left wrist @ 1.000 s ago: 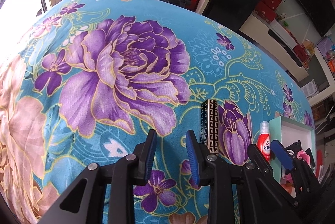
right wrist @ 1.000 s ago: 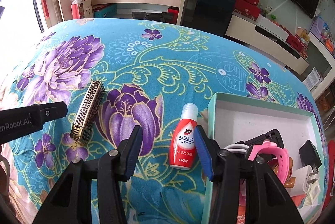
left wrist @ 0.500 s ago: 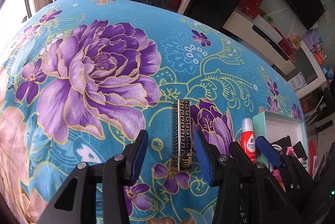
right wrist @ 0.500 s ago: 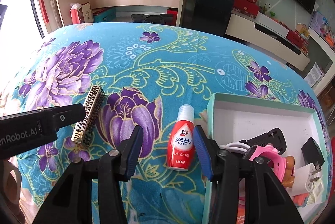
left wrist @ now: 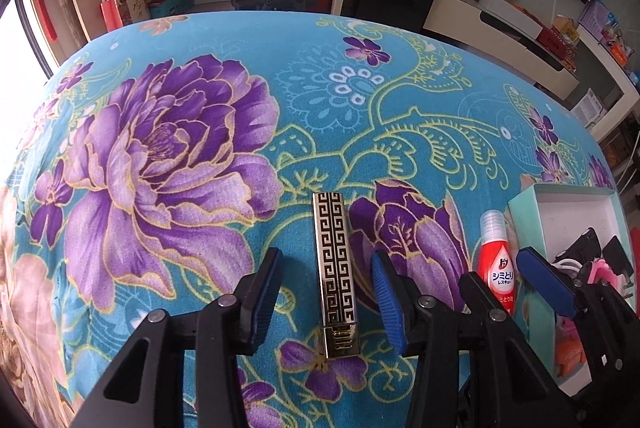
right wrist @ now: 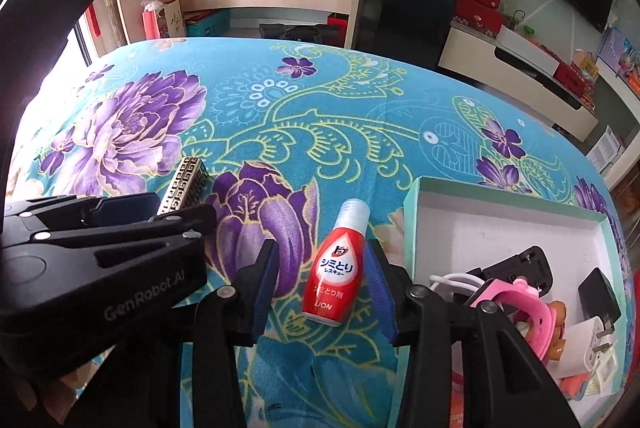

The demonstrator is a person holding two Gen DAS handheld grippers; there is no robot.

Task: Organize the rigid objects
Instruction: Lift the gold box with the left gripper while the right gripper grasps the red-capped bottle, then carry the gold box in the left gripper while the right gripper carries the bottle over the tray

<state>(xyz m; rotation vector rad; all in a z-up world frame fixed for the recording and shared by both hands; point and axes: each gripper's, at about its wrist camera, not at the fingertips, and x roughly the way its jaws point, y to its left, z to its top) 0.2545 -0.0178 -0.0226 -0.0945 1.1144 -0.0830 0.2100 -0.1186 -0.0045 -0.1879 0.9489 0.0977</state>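
We see our left gripper (left wrist: 326, 292) spread around the gold patterned case (left wrist: 335, 268), pads clear of it. Our right gripper (right wrist: 322, 292) is closing around the red bottle (right wrist: 334, 268), untouched, the box (right wrist: 412, 228) at three o'clock.

The far cloth (left wrist: 360, 48) lies open; the box (right wrist: 412, 212) wall crowds the red bottle (right wrist: 334, 268), perhaps touching.

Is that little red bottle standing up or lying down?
Lying down. The red bottle rests flat on the flowered cloth, cap pointing away, beside the box.
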